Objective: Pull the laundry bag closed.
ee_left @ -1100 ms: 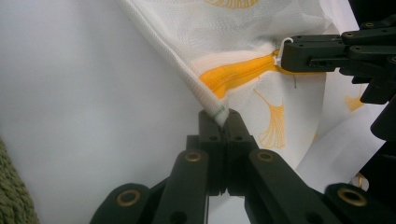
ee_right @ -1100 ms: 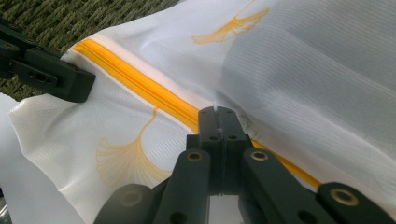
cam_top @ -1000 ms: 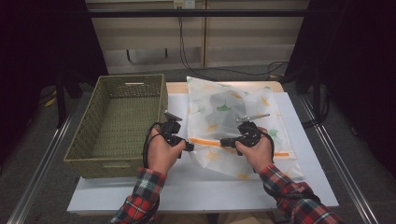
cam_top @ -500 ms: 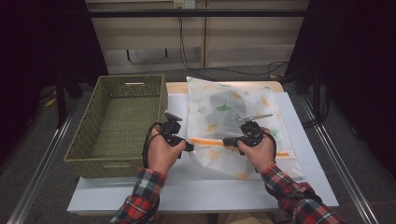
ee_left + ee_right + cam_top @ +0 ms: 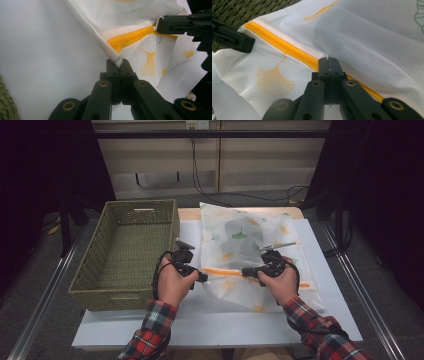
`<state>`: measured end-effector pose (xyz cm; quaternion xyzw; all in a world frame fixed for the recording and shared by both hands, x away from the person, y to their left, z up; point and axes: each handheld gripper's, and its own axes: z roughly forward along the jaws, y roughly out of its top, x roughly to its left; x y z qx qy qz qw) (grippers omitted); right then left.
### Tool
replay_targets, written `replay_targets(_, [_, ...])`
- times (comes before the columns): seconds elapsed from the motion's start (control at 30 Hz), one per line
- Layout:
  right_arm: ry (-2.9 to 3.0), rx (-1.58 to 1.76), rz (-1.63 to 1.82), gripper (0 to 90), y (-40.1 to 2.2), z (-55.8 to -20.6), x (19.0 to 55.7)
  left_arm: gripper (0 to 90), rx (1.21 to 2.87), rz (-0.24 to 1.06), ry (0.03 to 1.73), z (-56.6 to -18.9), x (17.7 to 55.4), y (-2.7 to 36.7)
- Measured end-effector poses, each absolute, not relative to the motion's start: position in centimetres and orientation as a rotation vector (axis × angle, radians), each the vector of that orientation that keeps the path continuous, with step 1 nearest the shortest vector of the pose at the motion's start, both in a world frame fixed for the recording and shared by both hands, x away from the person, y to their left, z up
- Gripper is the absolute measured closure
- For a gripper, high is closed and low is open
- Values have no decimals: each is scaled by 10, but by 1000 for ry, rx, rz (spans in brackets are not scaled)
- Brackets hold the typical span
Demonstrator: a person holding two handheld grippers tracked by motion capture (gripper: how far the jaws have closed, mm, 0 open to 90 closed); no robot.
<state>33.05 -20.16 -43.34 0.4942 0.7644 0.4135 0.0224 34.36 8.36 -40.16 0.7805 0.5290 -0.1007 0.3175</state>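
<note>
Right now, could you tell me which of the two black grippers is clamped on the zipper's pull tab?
The right gripper: it pinches the pull tab on the orange zipper, while the left gripper clamps the white mesh bag's end seam.

dark item inside mesh bag (image 5: 240, 237) blurred, zipper pull hidden by claw

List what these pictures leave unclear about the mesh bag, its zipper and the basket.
- Dark item inside the mesh bag: high view, veiled by the printed fabric, so it cannot be identified.
- Zipper pull: right gripper view, pinched inside the right gripper; its shape is hidden.
- Orange zipper: high view, the far end passes under the person's right hand.
- Left gripper: how much bag edge is between its jaws is hidden.
- Basket: high view, too dim to check its floor.
</note>
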Motion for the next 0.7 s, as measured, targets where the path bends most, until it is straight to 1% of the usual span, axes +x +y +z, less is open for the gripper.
replay_targets(0.37, [2360, 1534, 1266, 900, -214, -434, 328, 890, 2064, -262, 1385, -401, 345, 86])
replay_targets(0.7, [2354, 1538, 1274, 900, -215, -434, 327, 890, 2053, -275, 1394, -401, 344, 84])
